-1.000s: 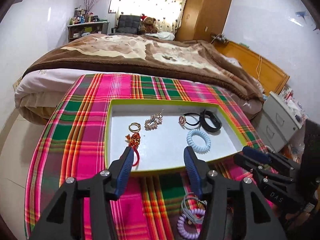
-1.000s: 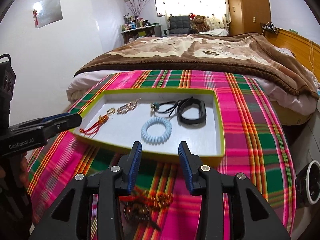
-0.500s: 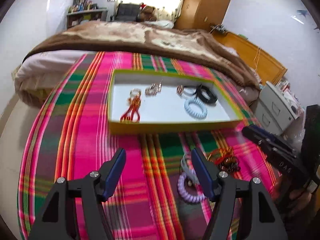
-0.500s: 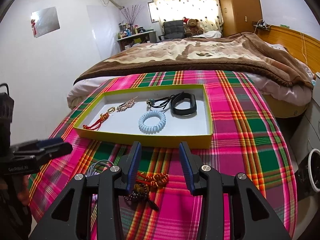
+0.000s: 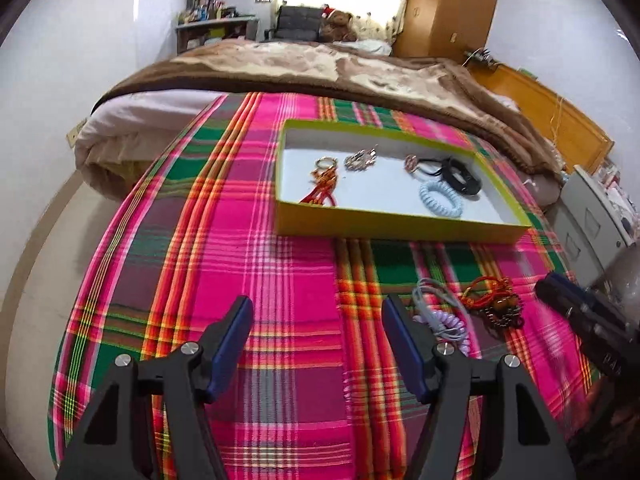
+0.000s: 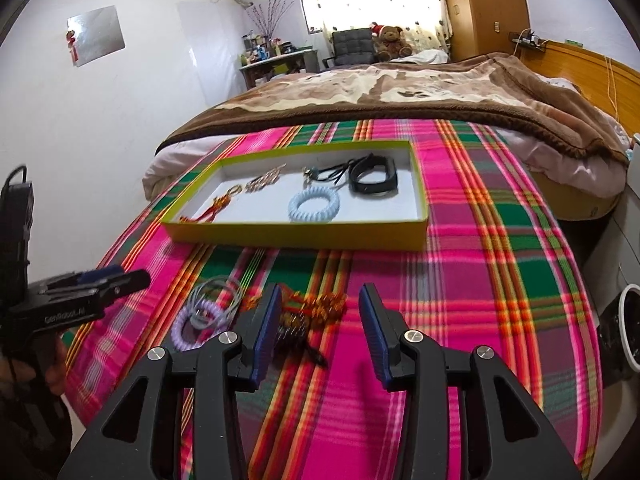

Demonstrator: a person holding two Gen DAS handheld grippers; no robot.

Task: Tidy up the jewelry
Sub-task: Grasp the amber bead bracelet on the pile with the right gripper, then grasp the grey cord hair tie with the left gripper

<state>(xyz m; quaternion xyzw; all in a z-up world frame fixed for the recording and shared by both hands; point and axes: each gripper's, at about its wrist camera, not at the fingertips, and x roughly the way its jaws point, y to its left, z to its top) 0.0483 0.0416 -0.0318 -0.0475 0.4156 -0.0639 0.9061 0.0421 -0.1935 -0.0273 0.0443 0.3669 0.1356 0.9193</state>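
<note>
A yellow-green tray (image 5: 400, 229) (image 6: 296, 236) with a white floor sits on the plaid cloth. It holds a red tassel charm (image 5: 325, 188), a gold brooch (image 5: 361, 159), a black band (image 5: 462, 178) (image 6: 372, 178) and a pale blue spiral tie (image 5: 441, 199) (image 6: 314, 205). On the cloth in front lie a purple spiral tie with grey loops (image 5: 444, 320) (image 6: 202, 314) and a red-orange beaded bracelet pile (image 5: 496, 304) (image 6: 312, 312). My left gripper (image 5: 316, 332) is open and empty over bare cloth. My right gripper (image 6: 320, 320) is open, over the beaded pile.
The plaid cloth (image 5: 240, 260) covers a round table that drops off at the left and front. A bed with a brown blanket (image 5: 320, 68) lies behind. A grey drawer cabinet (image 5: 592, 216) stands at the right.
Both grippers have pulled back from the tray toward the table's front. The loose ties and beaded pile now lie close in front of the fingers.
</note>
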